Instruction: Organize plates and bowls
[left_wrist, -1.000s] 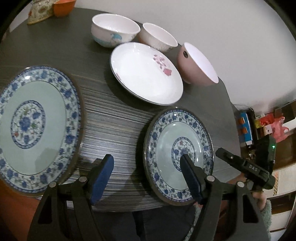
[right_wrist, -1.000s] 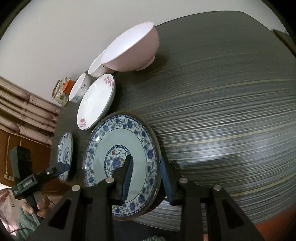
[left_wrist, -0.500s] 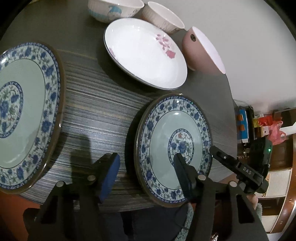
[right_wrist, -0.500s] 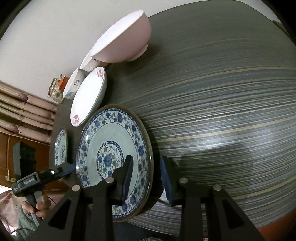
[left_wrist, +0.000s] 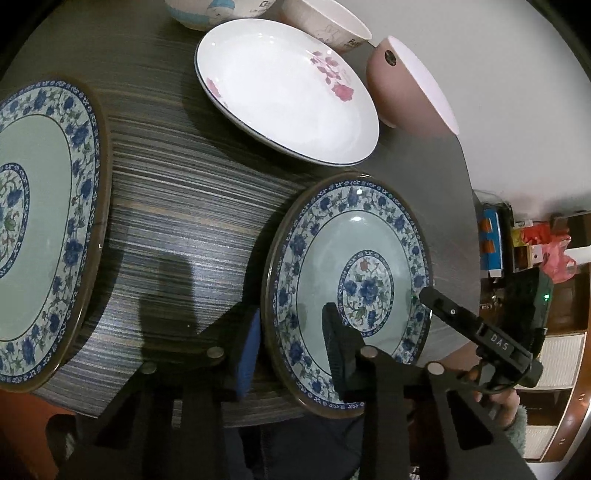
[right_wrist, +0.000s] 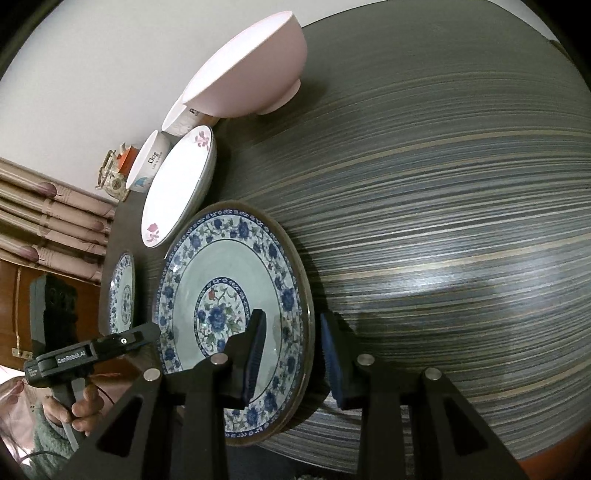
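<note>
A blue-flowered plate (left_wrist: 354, 280) lies at the near edge of the dark striped table (left_wrist: 184, 206). My left gripper (left_wrist: 291, 347) straddles its left rim, one finger under and one over, jaws narrowed around the rim. My right gripper (right_wrist: 291, 350) straddles its right rim (right_wrist: 306, 314), jaws apart with a gap. The plate also shows in the right wrist view (right_wrist: 229, 295). A second blue-flowered plate (left_wrist: 40, 221) lies to the left. A white rose plate (left_wrist: 284, 88), a pink bowl (left_wrist: 410, 88) and two white bowls (left_wrist: 325, 22) stand behind.
The pink bowl (right_wrist: 251, 74) stands near the wall in the right wrist view; the striped tabletop (right_wrist: 443, 221) stretches to its right. Shelves with boxes and bags (left_wrist: 524, 243) stand beyond the table's right edge. A small ornament (right_wrist: 114, 173) sits at the far corner.
My left gripper has moved right and narrowed its jaws around the near plate's left rim. My right gripper's jaws have opened wider at the plate's right rim.
</note>
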